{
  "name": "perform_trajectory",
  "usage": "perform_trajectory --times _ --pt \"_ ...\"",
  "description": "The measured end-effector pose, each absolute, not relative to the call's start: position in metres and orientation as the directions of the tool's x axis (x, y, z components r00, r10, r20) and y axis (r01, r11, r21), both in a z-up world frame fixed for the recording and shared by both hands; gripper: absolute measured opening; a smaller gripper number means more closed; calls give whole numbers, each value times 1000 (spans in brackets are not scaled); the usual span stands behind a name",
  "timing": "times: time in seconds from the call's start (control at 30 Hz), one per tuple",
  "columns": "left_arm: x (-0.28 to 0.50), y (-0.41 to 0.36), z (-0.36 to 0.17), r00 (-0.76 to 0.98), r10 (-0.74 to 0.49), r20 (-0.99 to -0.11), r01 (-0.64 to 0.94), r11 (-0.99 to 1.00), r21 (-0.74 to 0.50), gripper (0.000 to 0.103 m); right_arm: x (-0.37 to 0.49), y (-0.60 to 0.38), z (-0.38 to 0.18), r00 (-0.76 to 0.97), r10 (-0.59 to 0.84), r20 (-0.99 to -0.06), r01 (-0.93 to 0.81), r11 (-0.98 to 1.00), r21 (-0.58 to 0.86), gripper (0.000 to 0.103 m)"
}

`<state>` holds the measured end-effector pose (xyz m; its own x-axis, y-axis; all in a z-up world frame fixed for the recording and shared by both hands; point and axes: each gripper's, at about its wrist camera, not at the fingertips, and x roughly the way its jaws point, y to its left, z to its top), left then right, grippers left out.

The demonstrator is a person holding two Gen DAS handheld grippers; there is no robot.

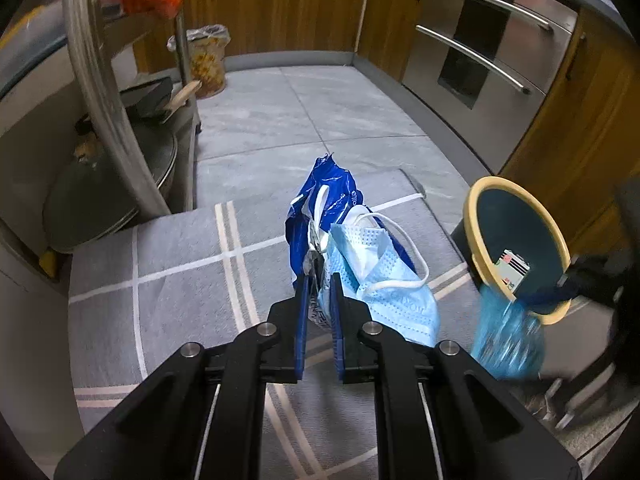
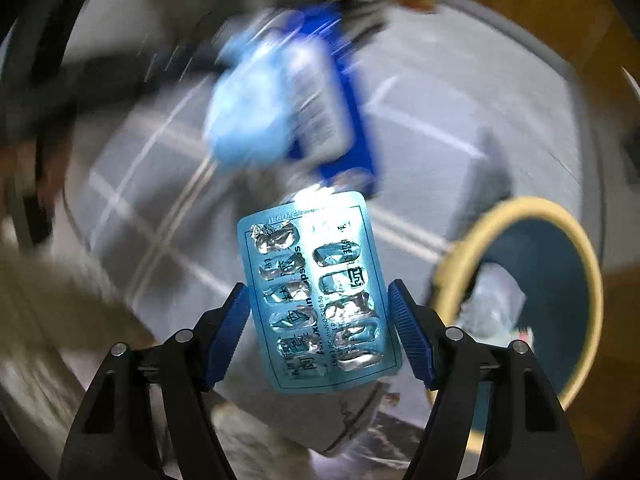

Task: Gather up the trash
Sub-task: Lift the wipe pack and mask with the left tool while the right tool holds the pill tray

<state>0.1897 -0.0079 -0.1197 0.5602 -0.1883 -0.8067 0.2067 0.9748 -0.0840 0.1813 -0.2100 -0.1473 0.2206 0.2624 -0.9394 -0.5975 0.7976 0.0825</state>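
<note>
Three light scraps: soft face mask and crinkly blue wrapper pinched together in left tongs above floor mat; stiff, slippery blister pack edge-gripped between spread right tongs near bin.

A grey checked mat lies beside a steel oven.

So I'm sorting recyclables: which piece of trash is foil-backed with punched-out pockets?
The light blue blister pack between the right gripper's fingers. The face mask and dark blue wrapper in the left gripper are soft.
</note>
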Motion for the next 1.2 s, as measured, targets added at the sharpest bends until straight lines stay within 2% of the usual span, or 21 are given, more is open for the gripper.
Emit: perform_trajectory --times 0.23,0.87,1.0,1.2 --pt "178 -23 -108 596 -190 -780 256 966 -40 9 180 -253 -100 397 273 -876 -312 938 151 72" --pt "146 -61 -52 720 -183 -670 357 925 131 3 182 -291 -114 439 233 -868 -189 968 165 72" --pt "154 -51 -64 678 -185 -712 333 940 73 3 182 -294 -117 432 233 -871 -188 968 165 72" --pt "181 1 -109 570 -186 -800 179 979 -100 3 179 -291 -116 426 253 -869 -209 962 177 72"
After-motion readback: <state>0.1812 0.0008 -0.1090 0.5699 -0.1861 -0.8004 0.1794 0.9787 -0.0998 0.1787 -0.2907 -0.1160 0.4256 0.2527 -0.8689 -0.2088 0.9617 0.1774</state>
